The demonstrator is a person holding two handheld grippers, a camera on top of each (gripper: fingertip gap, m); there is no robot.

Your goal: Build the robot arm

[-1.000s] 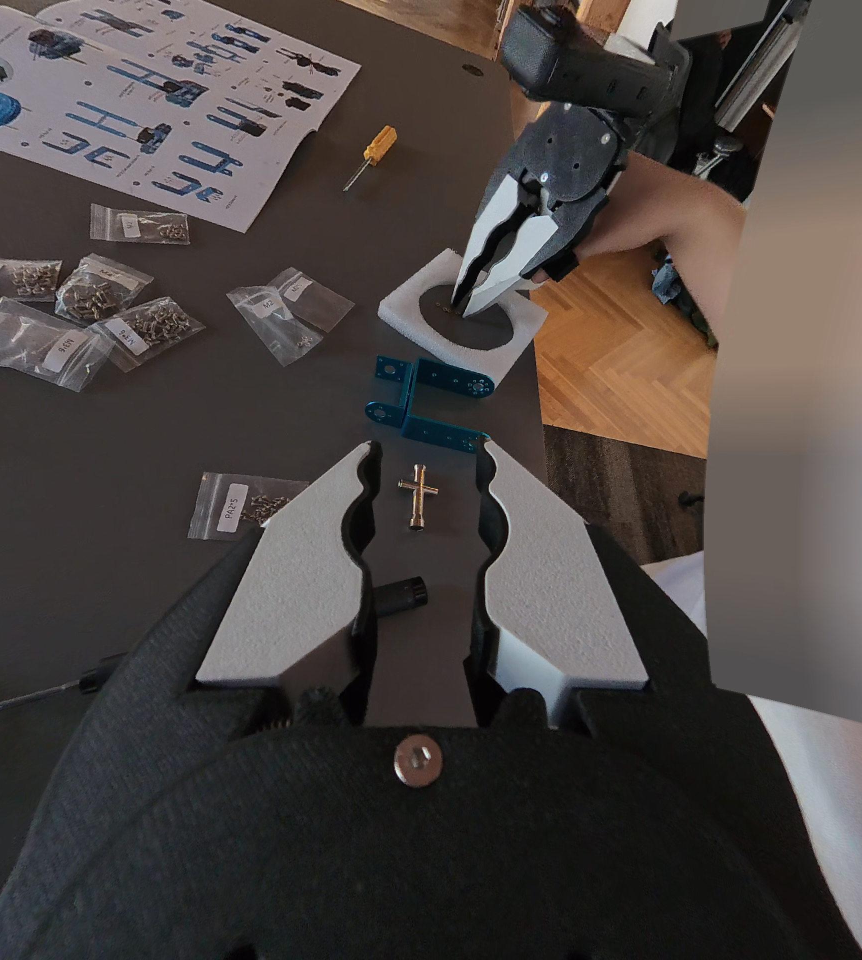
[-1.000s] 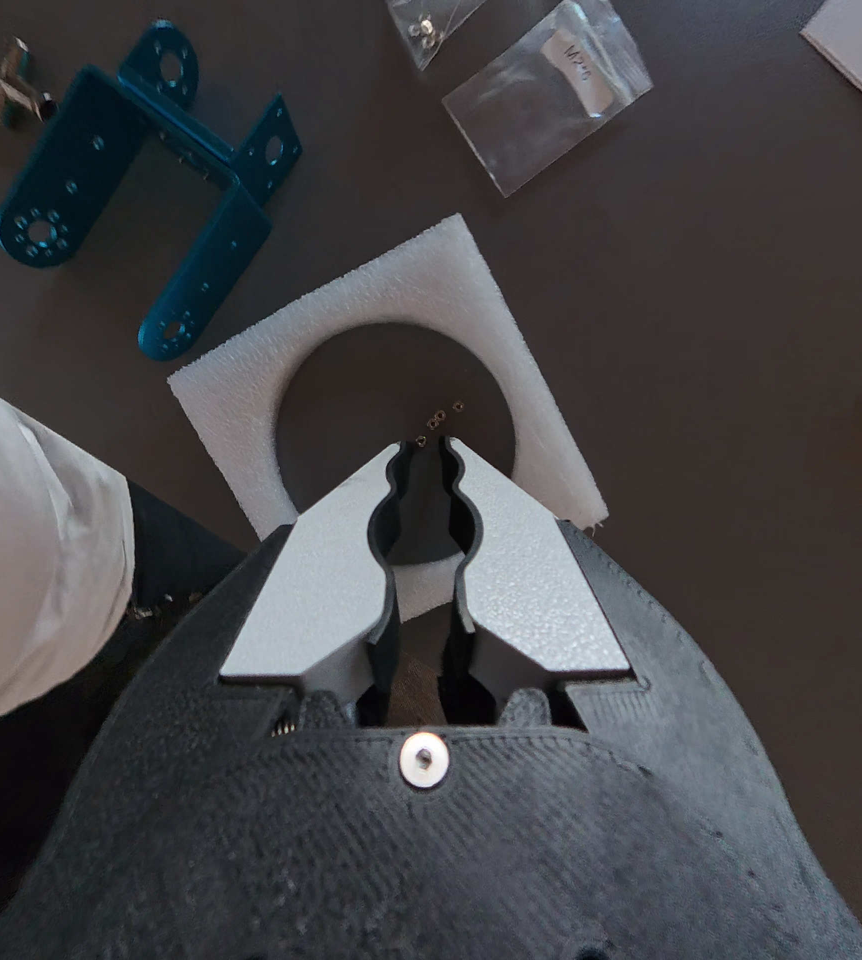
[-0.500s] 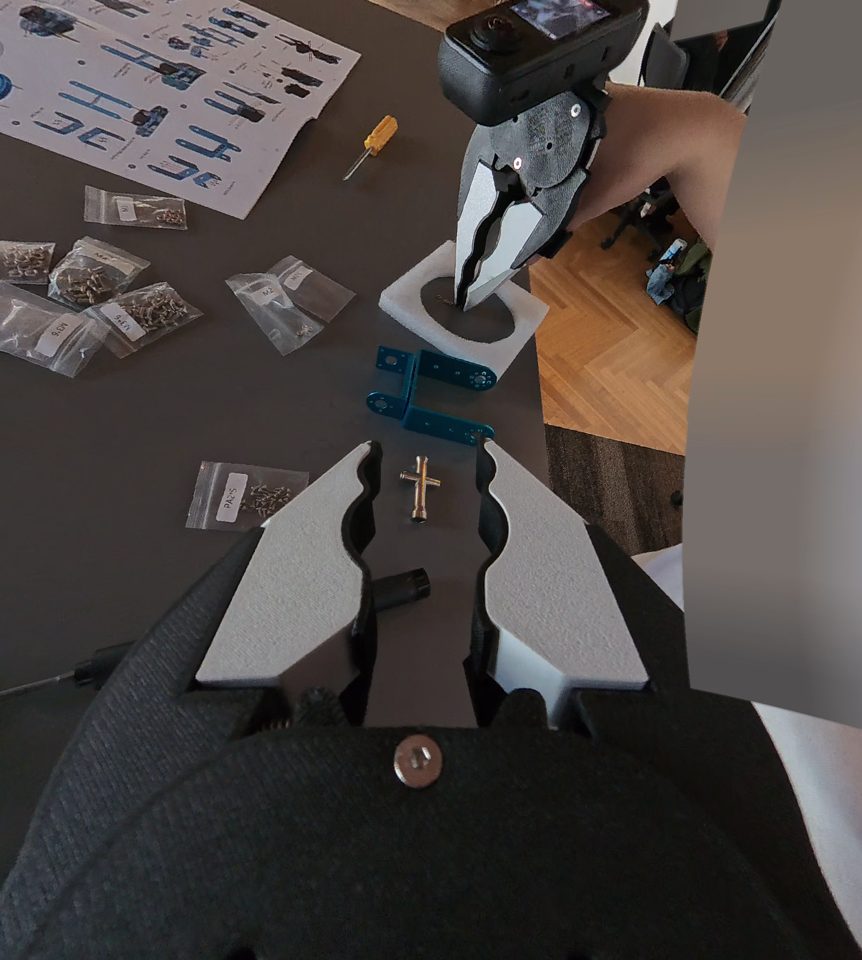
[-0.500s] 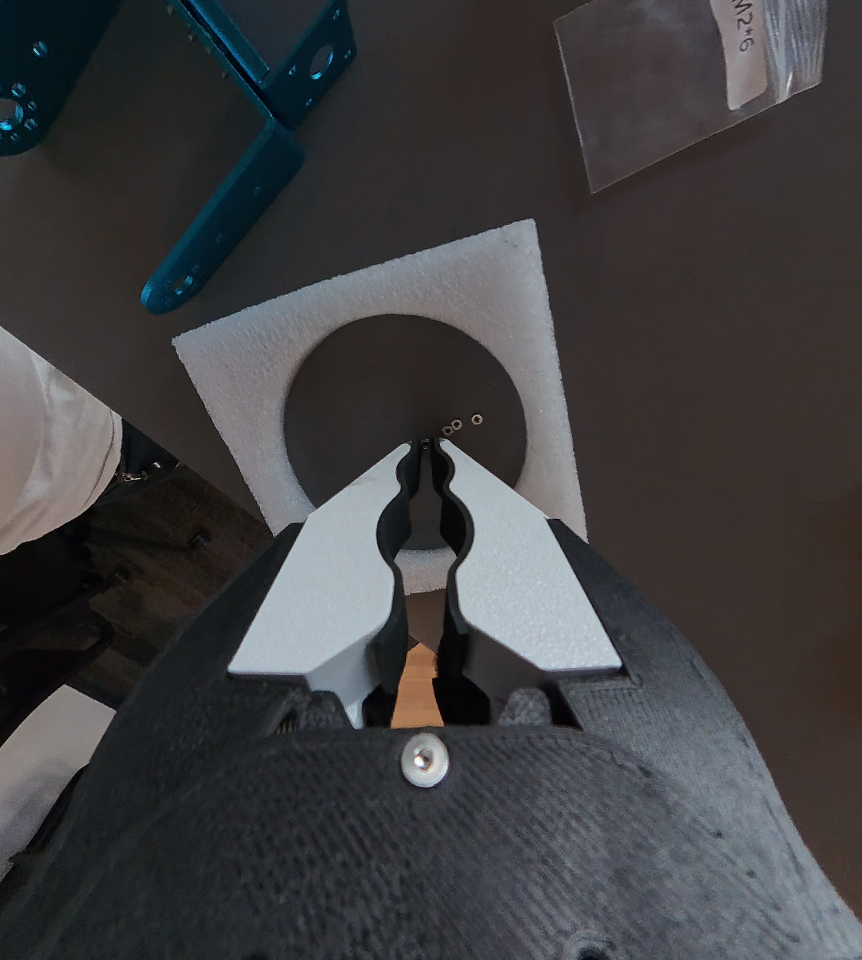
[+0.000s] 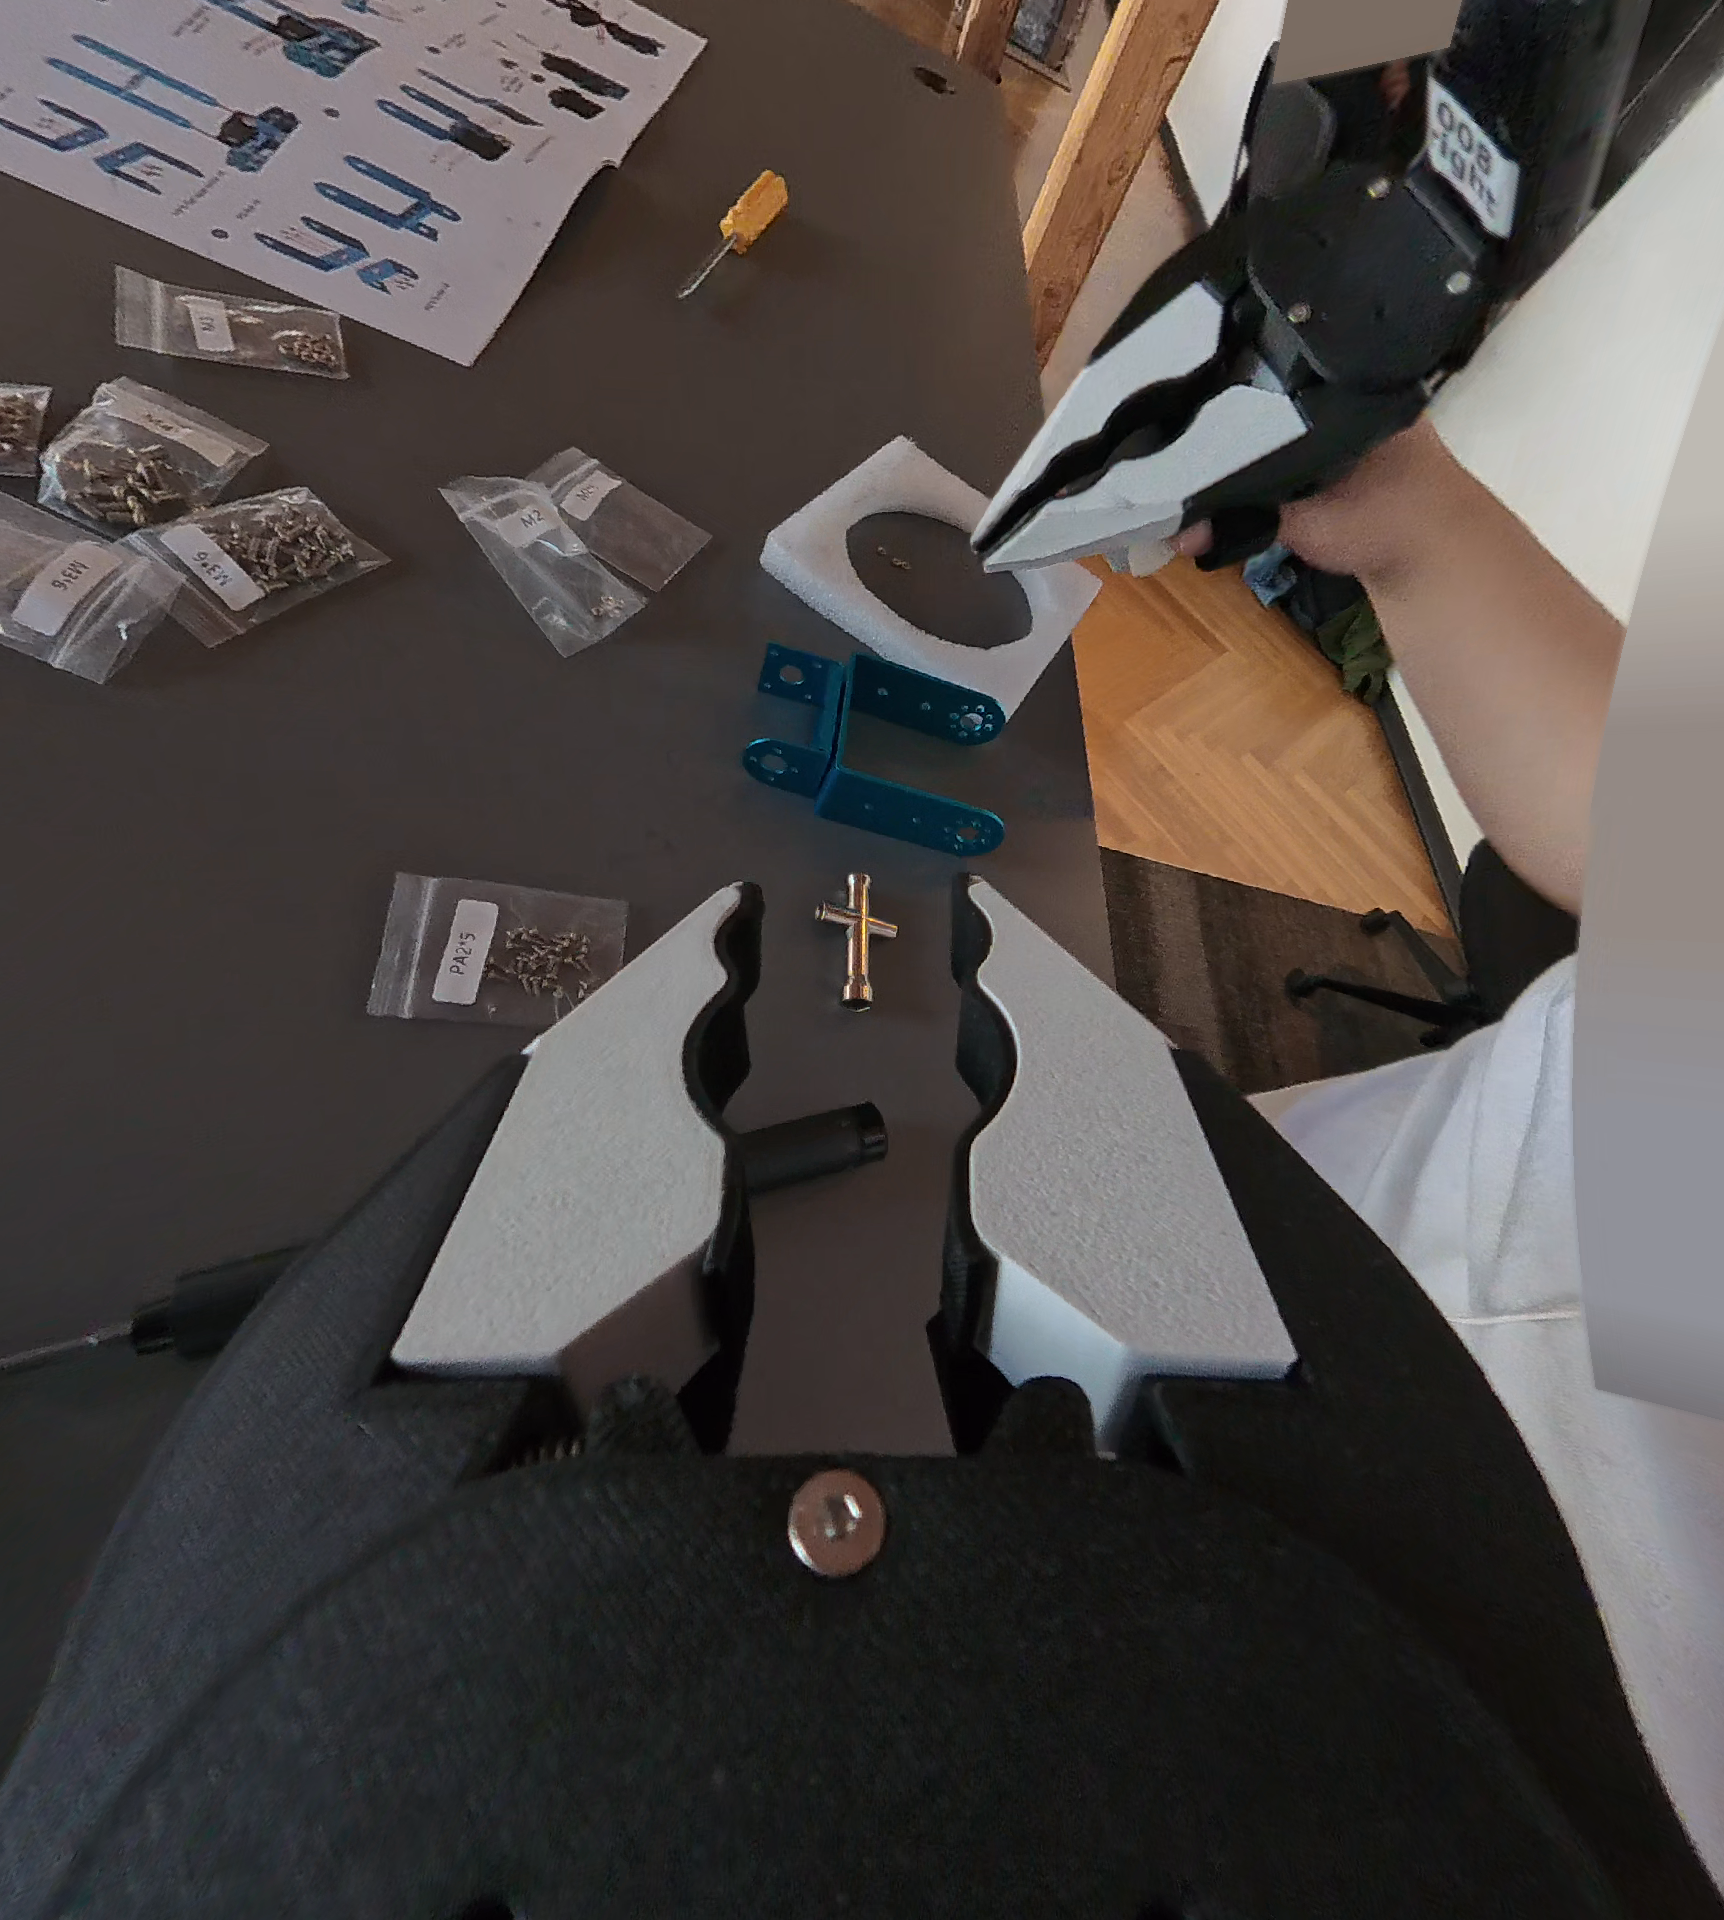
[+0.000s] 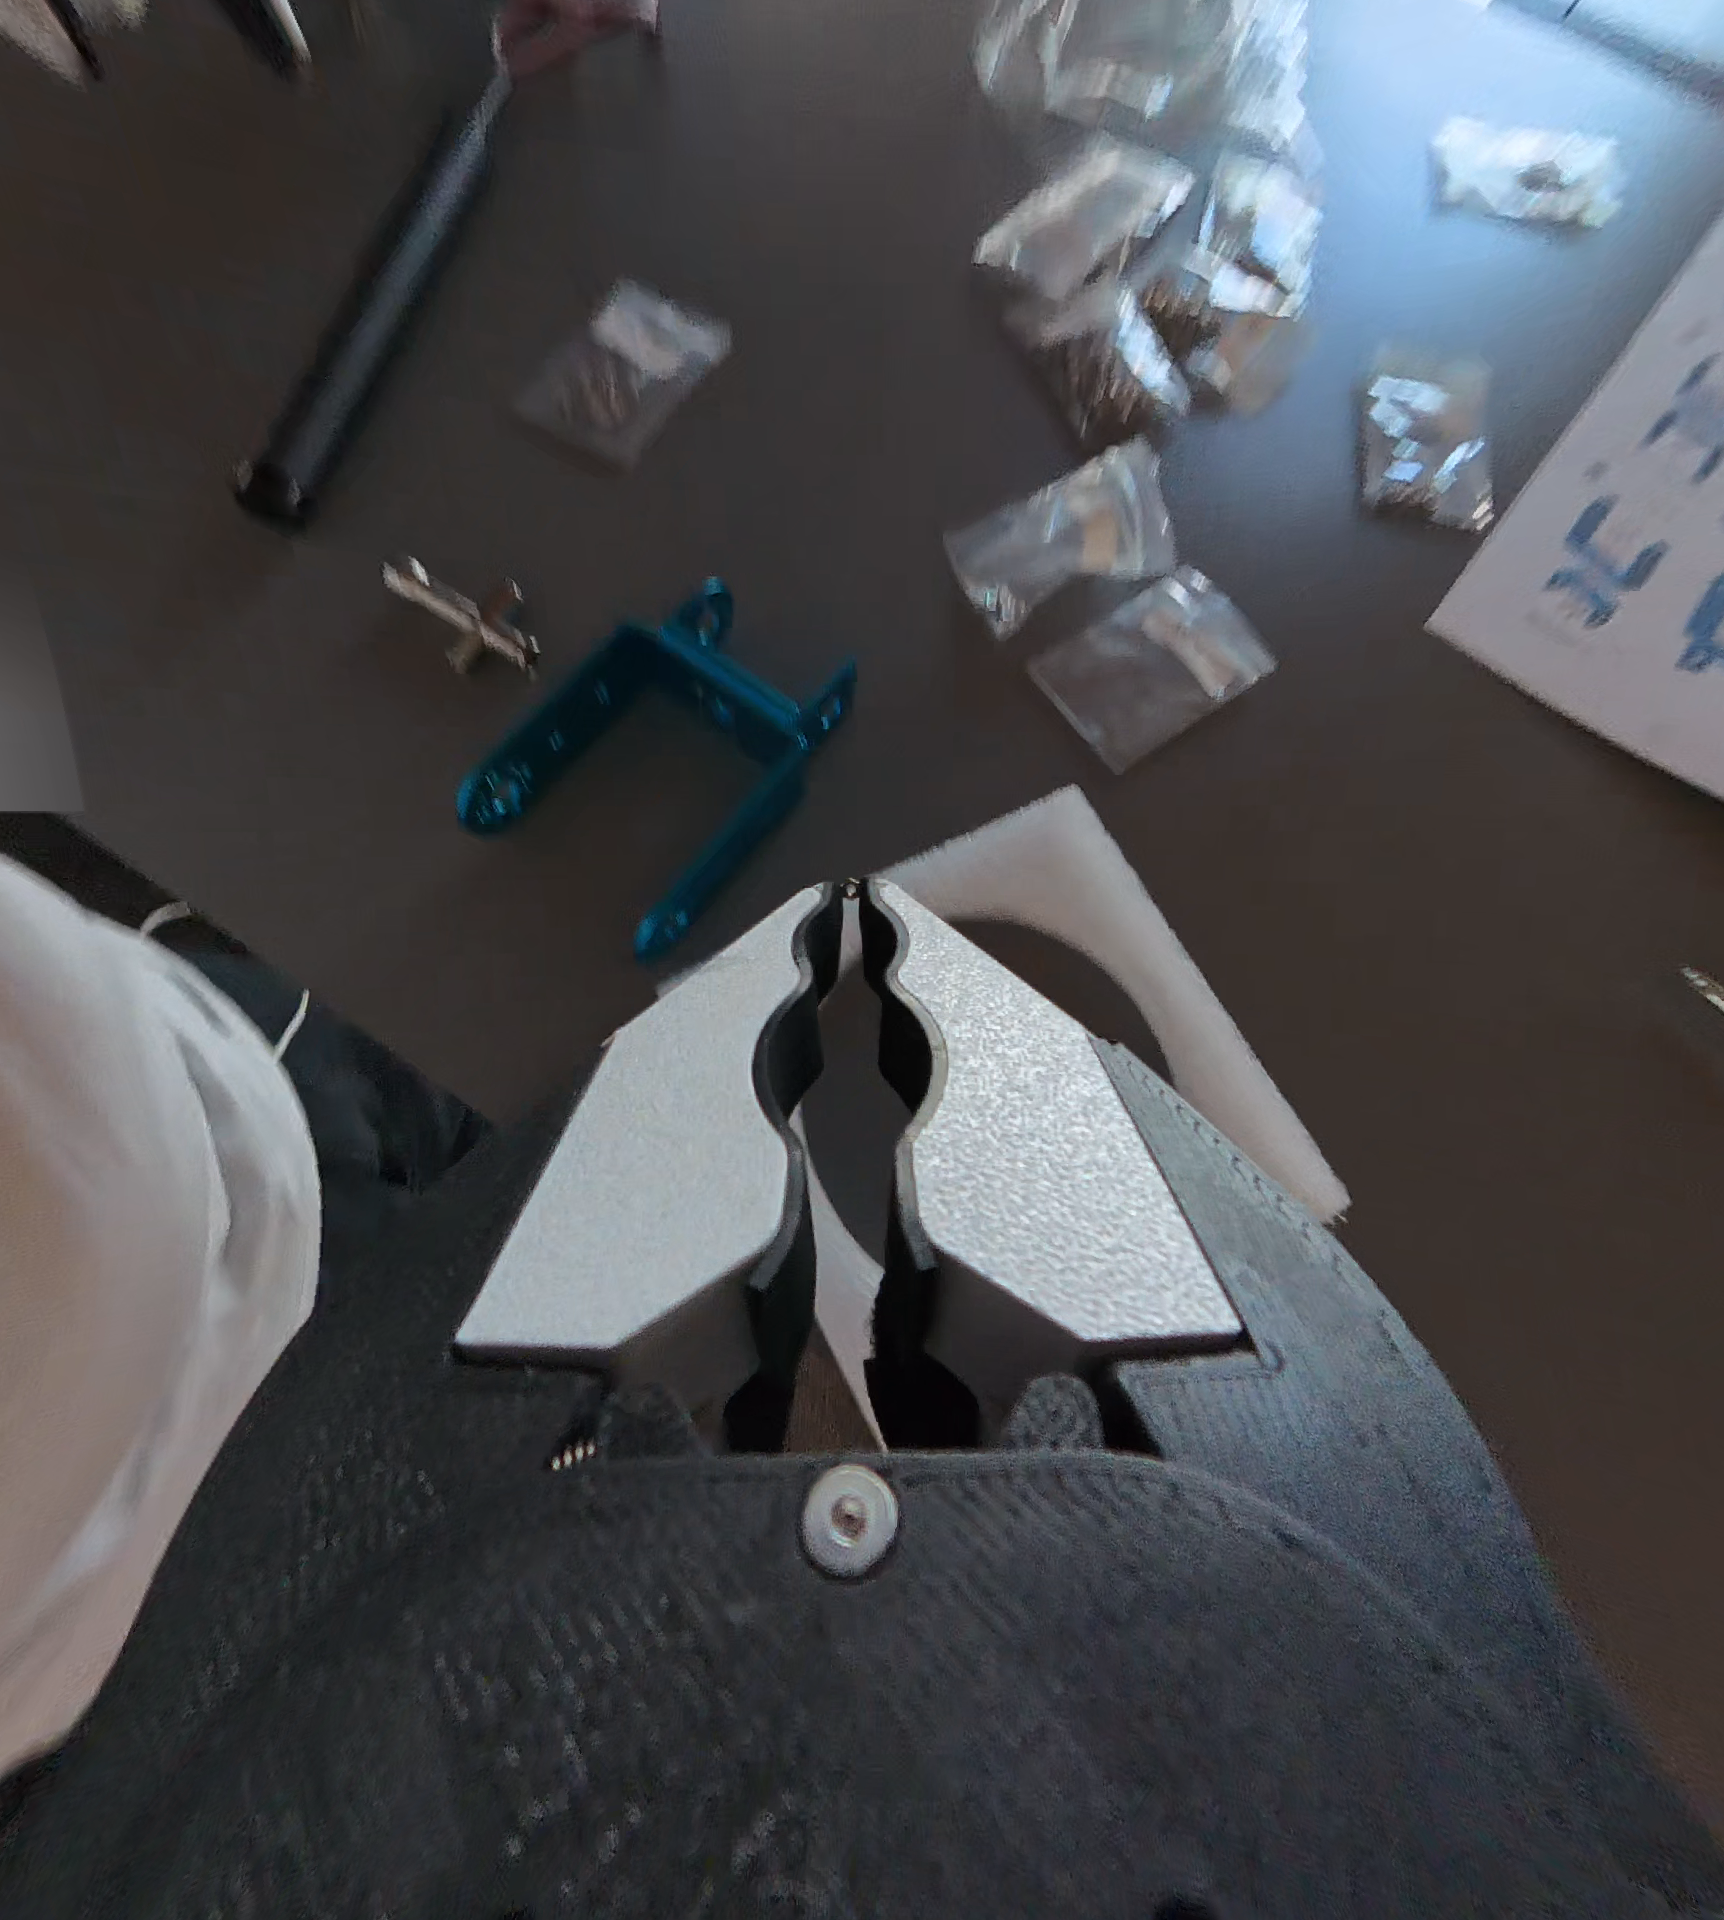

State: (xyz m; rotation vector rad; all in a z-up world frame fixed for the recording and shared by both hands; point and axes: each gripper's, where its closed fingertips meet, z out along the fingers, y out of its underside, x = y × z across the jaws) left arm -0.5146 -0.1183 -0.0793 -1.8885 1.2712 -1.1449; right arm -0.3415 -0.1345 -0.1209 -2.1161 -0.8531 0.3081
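The right gripper (image 6: 845,889) pinches a tiny metal part above the white foam frame (image 5: 1055,603) at the tabletop's right edge. The left gripper (image 5: 856,899), fingers spread and empty, hovers near a cross wrench (image 5: 858,951).

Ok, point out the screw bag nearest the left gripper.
The lone bag beside the left gripper's left fingertip. The other bags lie clustered farther up the table, toward the printed sheet.

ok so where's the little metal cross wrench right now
In the left wrist view the cross wrench lies on the dark table, just ahead between the open left gripper fingertips, with the blue bracket right beyond it.
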